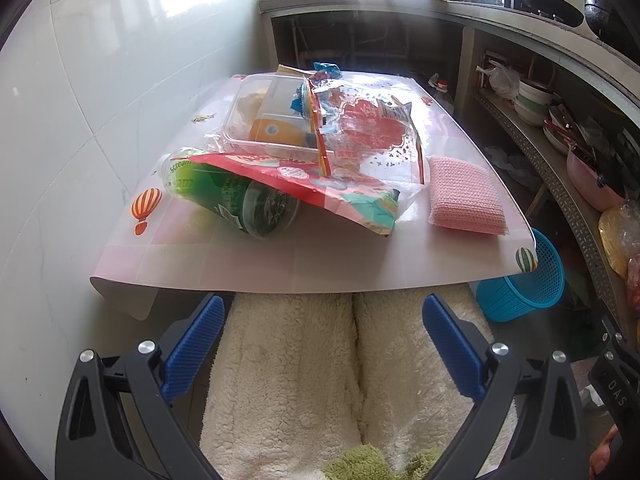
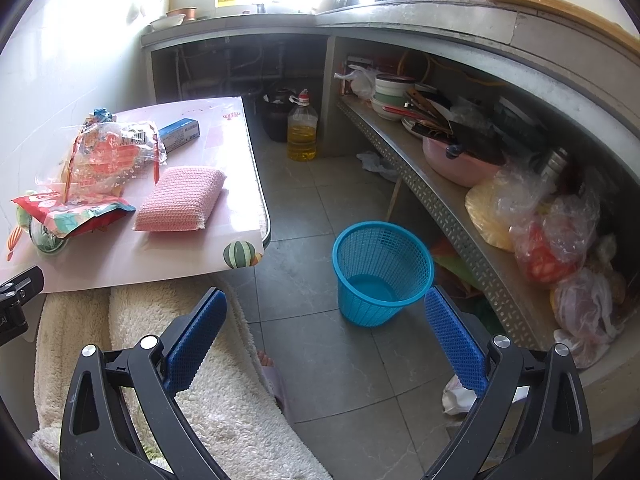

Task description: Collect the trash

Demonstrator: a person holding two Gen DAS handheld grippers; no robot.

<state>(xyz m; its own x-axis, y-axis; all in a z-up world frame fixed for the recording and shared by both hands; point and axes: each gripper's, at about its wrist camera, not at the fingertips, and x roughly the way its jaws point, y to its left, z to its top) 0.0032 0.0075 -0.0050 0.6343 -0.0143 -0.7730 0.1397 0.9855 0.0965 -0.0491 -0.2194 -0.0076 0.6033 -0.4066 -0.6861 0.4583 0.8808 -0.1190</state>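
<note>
Table [image 1: 280, 264]: pink patterned cover, holding the trash in a heap. Green plastic bottle [image 1: 236, 200] lay on its side, near left, under a red snack wrapper [image 1: 320, 192]. Clear plastic box [image 1: 272, 120] and crinkled clear bag [image 1: 372, 128] sat farther back. Pink knitted sponge [image 1: 464, 200] lay near right. Left gripper [image 1: 324, 312]: blue ribbed pads spread, holding nothing, over fleecy white trousers [image 1: 288, 380]. Right view alone showed a blue carton [image 2: 180, 134] at the far edge and the inside of the blue mesh basket [image 2: 380, 276] on the tiled floor. Right gripper [image 2: 326, 308]: spread, holding nothing.
</note>
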